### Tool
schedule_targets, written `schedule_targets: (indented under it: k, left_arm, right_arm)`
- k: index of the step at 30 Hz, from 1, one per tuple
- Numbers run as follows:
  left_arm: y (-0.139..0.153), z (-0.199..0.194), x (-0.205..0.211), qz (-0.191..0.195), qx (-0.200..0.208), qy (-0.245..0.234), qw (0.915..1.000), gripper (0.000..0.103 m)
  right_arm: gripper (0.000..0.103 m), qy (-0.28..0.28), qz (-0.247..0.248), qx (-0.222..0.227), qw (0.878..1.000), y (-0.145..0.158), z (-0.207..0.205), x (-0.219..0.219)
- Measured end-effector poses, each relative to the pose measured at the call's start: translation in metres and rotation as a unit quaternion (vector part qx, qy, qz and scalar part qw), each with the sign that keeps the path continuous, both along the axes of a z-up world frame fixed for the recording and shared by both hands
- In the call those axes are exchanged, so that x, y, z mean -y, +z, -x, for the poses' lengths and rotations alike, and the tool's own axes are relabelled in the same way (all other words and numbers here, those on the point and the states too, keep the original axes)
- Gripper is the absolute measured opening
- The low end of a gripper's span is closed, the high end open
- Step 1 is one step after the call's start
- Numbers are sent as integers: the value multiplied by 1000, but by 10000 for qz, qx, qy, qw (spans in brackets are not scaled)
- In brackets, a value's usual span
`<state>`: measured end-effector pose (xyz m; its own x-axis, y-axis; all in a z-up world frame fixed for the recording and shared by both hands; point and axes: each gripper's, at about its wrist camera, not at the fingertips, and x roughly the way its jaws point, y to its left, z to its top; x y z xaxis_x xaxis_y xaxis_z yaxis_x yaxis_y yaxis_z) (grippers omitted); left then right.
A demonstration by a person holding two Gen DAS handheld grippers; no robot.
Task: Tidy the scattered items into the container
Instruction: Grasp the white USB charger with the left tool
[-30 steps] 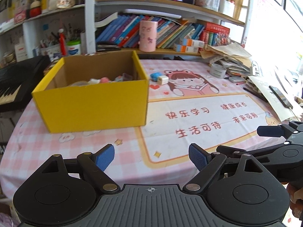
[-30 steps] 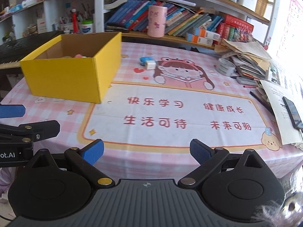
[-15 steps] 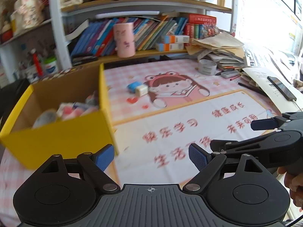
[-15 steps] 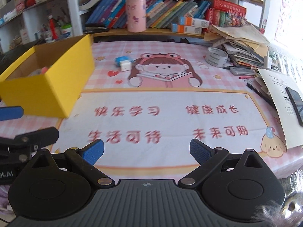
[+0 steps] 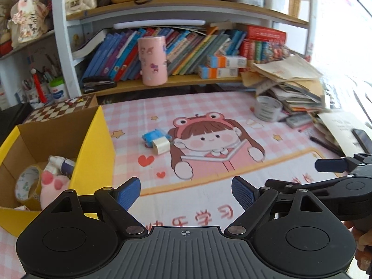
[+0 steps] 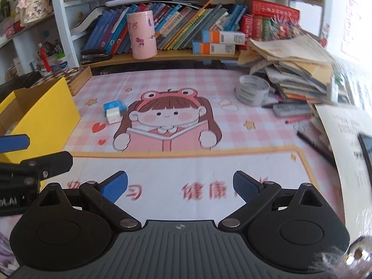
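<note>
A yellow cardboard box [image 5: 96,144] stands at the left, also in the right wrist view [image 6: 44,114]. It holds a tape roll [image 5: 26,184], a pink plush paw [image 5: 54,187] and a small bottle [image 5: 64,164]. A blue item [image 5: 153,136] and a white cube [image 5: 160,146] lie together on the mat beyond both grippers, also in the right wrist view [image 6: 115,105] [image 6: 113,116]. A tape roll [image 6: 252,90] lies at the far right. My left gripper [image 5: 186,191] and right gripper [image 6: 180,187] are open and empty above the mat.
A bookshelf with a pink canister [image 5: 152,60] runs along the back. A stack of papers and books [image 6: 300,74], pens [image 6: 297,118] and a phone [image 5: 361,137] crowd the right side. A checkered box [image 6: 74,79] sits behind the yellow box.
Both grippers have moved forward and to the right over the mat, toward the blue item and white cube. The box has slid to the left of both views. Both stay open.
</note>
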<state>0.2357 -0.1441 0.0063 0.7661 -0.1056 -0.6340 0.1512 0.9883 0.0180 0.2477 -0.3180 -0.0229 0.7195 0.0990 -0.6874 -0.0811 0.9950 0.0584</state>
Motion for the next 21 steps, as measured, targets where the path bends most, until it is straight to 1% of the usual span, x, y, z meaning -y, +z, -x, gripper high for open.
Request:
schedule_targets:
  k: [5,8,9,12,16,17,18,21]
  left_arm:
    - [-5,-16,10,-11,146,311,9994,88]
    - [-13,-31,13,-29,138,531,9985,87]
    - [-15,-36,14,-23,104,579,9983,82]
    - [-25,-54,16,-19,0,684,9977,74]
    - [-36,-76,15,-34,-25,851,9964,64]
    - [-38,-82,14,-23,-37,921,9957,59]
    - [-40,-86,12,13,-51,989,9951,57]
    - [-45,-99,7,173,-39,1147,9932,55]
  right_arm:
    - [98,64,28,134,9999,-2,-32,18]
    - [98,87,27,201,9998,0,-51,26]
    - [98,103,19,235,9997,1,-56,28]
    - [98,184,6,301,9994,2,-70,31]
    - [98,343,-32,293,9990,-1,-89,27]
    - [97,394,-36,312,9987,-1,-93,26]
    - [97,448,-31,344,9984,0,-97,23]
    - [95,546,44,502,9972,2,-107,16]
